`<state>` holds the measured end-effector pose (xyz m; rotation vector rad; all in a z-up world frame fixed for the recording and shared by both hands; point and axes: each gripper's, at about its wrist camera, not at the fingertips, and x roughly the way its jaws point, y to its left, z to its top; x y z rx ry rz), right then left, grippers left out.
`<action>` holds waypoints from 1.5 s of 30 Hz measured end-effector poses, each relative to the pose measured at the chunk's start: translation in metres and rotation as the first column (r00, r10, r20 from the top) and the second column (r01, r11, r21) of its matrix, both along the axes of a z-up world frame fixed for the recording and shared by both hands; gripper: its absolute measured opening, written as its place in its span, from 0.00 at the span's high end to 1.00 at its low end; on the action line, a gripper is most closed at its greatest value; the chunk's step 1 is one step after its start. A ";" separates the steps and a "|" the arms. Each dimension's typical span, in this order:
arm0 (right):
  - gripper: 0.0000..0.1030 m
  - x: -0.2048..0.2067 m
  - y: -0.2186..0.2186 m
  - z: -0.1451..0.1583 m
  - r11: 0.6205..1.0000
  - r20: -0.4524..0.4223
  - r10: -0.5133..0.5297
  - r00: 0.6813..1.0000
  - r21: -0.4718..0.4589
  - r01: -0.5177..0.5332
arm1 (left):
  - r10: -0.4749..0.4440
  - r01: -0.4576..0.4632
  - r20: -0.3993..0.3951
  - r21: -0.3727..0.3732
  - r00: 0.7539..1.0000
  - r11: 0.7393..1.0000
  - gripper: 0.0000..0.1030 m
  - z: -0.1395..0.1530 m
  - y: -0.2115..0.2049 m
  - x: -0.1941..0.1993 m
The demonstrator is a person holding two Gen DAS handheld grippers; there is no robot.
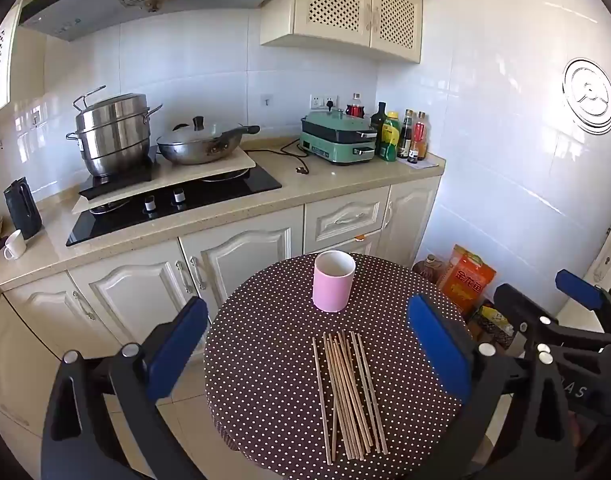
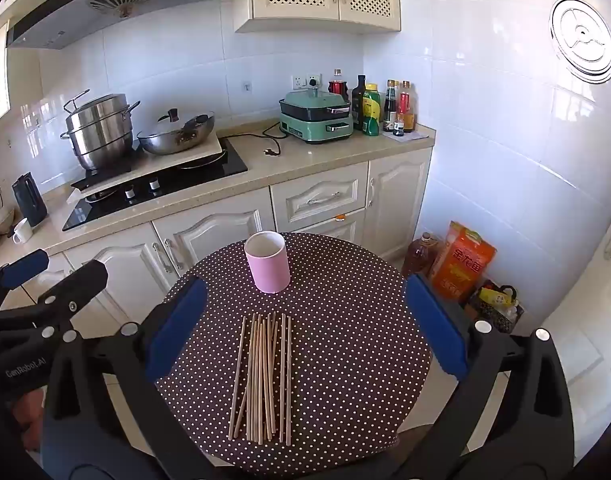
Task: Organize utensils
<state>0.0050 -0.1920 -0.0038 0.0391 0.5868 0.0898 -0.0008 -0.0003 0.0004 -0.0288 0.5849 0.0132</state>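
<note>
Here, both grippers spread wide above loose chopsticks on a polka-dot table.

Left wrist view: the left gripper (image 1: 307,348) holds nothing; wooden chopsticks (image 1: 347,394) lie before an upright pink cup (image 1: 333,286), the table (image 1: 265,360) edge cut off below. Right wrist view: the right gripper (image 2: 305,328) gapes likewise over the chopsticks (image 2: 263,376); the cup's (image 2: 268,262) inside is hard to make out.

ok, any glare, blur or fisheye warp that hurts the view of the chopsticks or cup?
Left wrist: chopsticks and cup sharp, evenly lit; glare only on the wall tiles; edges bow. Right wrist: chopsticks and cup sharp too, same tile glare, black corners.
</note>
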 end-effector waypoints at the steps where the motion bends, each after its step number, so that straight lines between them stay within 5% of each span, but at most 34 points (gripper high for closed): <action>1: 0.06 0.000 0.000 0.000 1.000 -0.002 0.000 1.000 -0.001 0.000 | 0.000 0.000 -0.002 -0.001 1.000 1.000 0.04 0.000 0.000 0.000; 45: 0.06 -0.001 -0.003 -0.002 1.000 -0.009 -0.006 1.000 -0.003 0.006 | 0.006 -0.006 -0.001 -0.018 1.000 1.000 0.04 0.005 0.002 0.004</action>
